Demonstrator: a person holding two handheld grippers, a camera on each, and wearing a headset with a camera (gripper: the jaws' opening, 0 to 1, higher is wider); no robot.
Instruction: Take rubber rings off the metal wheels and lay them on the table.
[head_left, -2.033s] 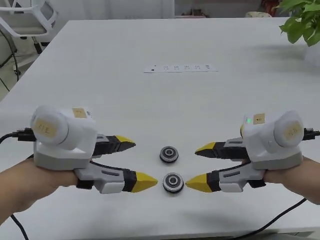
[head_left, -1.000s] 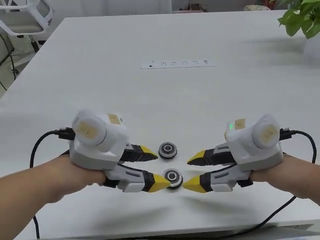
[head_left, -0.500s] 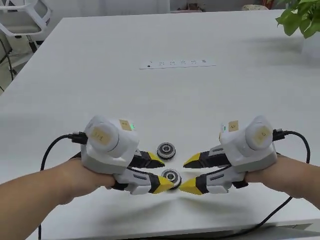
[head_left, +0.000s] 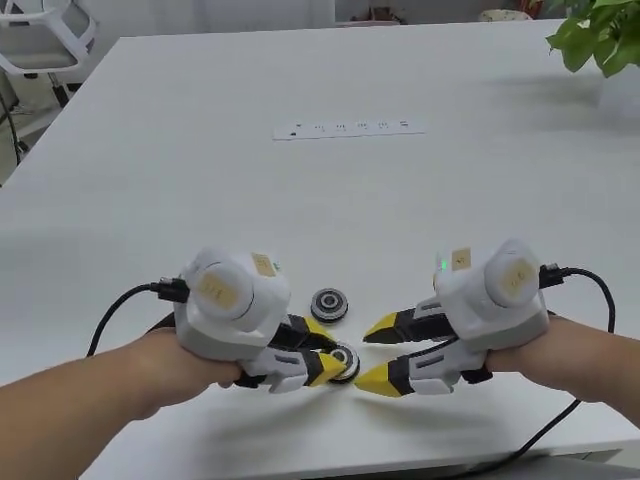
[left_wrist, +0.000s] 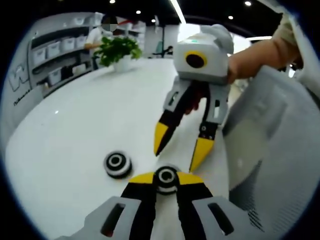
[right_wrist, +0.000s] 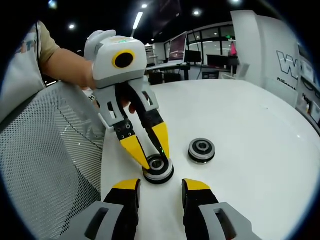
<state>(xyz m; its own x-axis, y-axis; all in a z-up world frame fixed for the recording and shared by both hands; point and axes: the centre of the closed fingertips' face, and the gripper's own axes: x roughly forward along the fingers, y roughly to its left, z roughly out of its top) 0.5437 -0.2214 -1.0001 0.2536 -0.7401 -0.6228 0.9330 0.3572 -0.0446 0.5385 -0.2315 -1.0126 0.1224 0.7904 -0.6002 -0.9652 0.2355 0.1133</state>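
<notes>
Two metal wheels with black rubber rings lie on the white table. The near wheel sits between the yellow tips of my left gripper, which is shut on it. The far wheel lies free just beyond. My right gripper stands open, its tips pointing at the held wheel from the right, a short way off.
A white power strip lies mid-table. A green plant stands at the far right corner and a chair at the far left. Cables trail from both grippers near the table's front edge.
Both grippers have moved inward toward the near wheel. The left gripper's jaws have closed around it; the right gripper's tips have come up close on the other side.
</notes>
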